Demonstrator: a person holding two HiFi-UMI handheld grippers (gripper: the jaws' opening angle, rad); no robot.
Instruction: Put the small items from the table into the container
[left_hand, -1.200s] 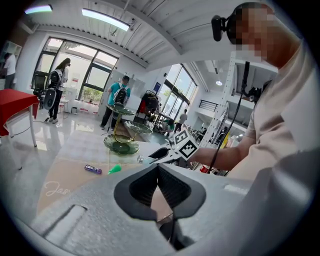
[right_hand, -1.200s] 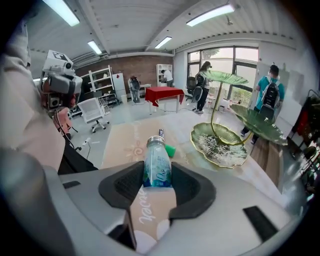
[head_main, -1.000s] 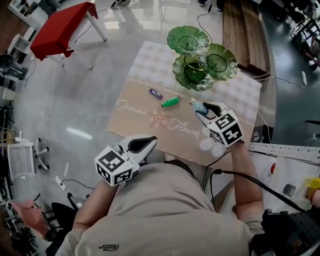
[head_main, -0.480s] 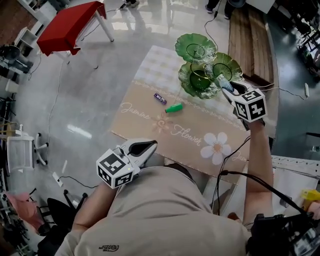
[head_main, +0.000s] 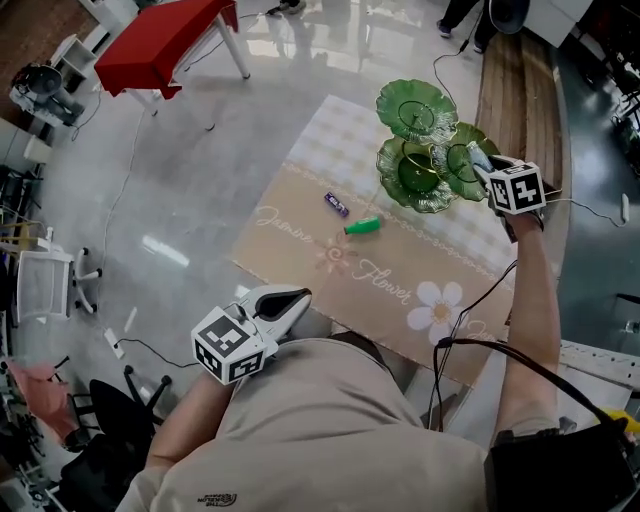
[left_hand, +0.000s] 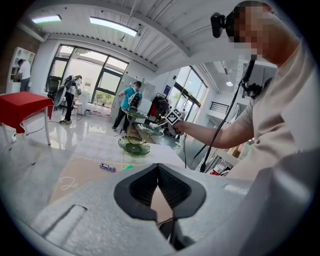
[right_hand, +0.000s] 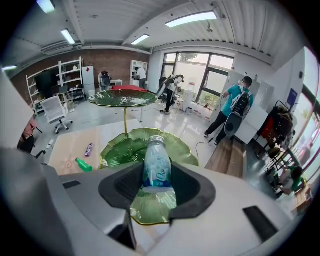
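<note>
**Small bottle (right_hand: 157, 167) held over the green dish stand (head_main: 396, 192)**
The right gripper (head_main: 480, 160) clamped the bottle above a lower dish's rim. The left gripper (head_main: 300, 296), closed and empty, hung at the table's (head_main: 290, 255) near edge, well apart from the purple packet (head_main: 336, 204) and green tube (head_main: 363, 226).

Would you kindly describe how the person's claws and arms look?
Both the left claw and right claw are light grey shells with black jaw lining, each carrying a cube of black-and-white square markers. A black cable runs by the right arm. The person wears a beige short-sleeved T-shirt.
</note>
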